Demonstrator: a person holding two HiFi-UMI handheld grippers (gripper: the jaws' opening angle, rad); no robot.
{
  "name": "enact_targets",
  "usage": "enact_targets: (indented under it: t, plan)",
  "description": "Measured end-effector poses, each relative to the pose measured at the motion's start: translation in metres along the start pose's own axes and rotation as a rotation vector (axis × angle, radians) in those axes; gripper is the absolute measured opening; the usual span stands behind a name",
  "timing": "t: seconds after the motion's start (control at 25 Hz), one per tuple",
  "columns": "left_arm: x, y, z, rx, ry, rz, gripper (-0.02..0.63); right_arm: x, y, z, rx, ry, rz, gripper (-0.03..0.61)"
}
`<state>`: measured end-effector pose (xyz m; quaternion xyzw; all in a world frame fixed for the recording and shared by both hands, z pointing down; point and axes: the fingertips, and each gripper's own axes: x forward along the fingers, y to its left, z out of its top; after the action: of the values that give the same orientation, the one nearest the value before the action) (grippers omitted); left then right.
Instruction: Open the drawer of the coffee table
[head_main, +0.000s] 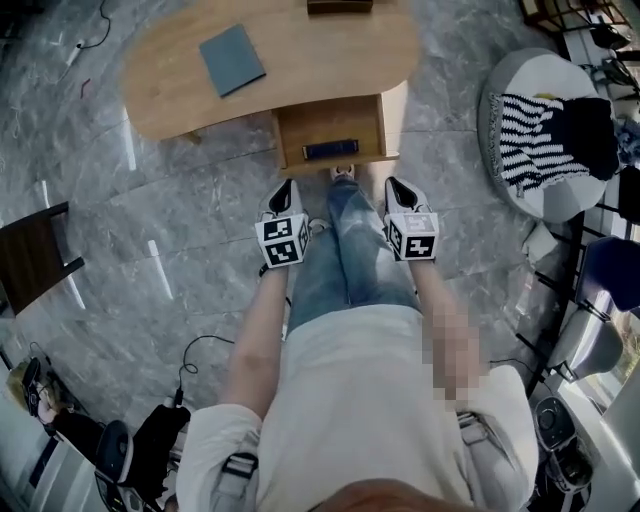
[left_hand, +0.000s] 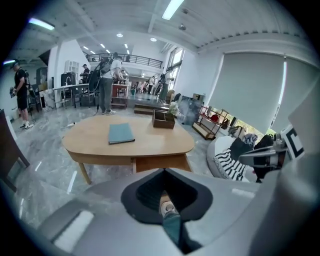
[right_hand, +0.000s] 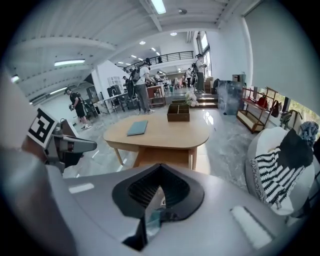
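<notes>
The light wooden coffee table (head_main: 300, 60) stands ahead of me, and its drawer (head_main: 335, 125) is pulled out toward me with a dark blue flat thing (head_main: 330, 149) at its front. Both grippers hang in the air short of the drawer, above my legs. The left gripper (head_main: 284, 188) and the right gripper (head_main: 397, 186) are each shut and hold nothing. In the left gripper view the joined jaw tips (left_hand: 164, 170) point at the drawer (left_hand: 160, 163). In the right gripper view the tips (right_hand: 160, 165) do the same toward the drawer (right_hand: 165, 157).
A teal book (head_main: 232, 58) and a dark wooden box (head_main: 340, 6) lie on the tabletop. A round pouf with striped cloth (head_main: 550, 130) is at the right, a dark stool (head_main: 35, 255) at the left. My shoe (head_main: 343, 172) stands just below the drawer. People (left_hand: 105, 80) stand far behind.
</notes>
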<state>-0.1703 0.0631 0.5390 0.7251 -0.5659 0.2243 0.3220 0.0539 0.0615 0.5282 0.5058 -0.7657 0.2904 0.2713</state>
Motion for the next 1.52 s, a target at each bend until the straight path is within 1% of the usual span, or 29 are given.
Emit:
enact_targets:
  t: [0.32,0.48,0.6,0.72,0.92,1.04,1.24,1.36,1.52]
  plan:
    - [-0.069,-0.03,0.041,0.025,-0.056,-0.018,0.002,-0.064,0.035,0.047,-0.028,-0.063,0.057,0.002]
    - [-0.096,-0.041,0.065,0.043,-0.092,-0.033,0.002,-0.093,0.057,0.084,-0.087,-0.134,0.12,0.002]
    - [-0.113,-0.055,0.08,0.071,-0.11,-0.056,0.002,-0.115,0.067,0.102,-0.096,-0.18,0.155,0.002]
    - [-0.123,-0.067,0.097,0.106,-0.139,-0.08,0.002,-0.127,0.073,0.125,-0.106,-0.236,0.167,0.002]
    - [-0.144,-0.077,0.104,0.135,-0.158,-0.088,0.002,-0.138,0.088,0.131,-0.103,-0.258,0.198,0.002]
    - [-0.148,-0.078,0.105,0.134,-0.168,-0.089,0.002,-0.14,0.098,0.134,-0.114,-0.27,0.226,0.002]
    - [-0.154,-0.08,0.109,0.123,-0.181,-0.092,0.002,-0.148,0.109,0.142,-0.123,-0.299,0.248,0.002]
    - [-0.157,-0.082,0.115,0.12,-0.199,-0.09,0.002,-0.151,0.111,0.147,-0.133,-0.314,0.252,0.0]
    - [-0.159,-0.086,0.116,0.12,-0.201,-0.092,0.002,-0.154,0.11,0.15,-0.135,-0.328,0.247,0.0]
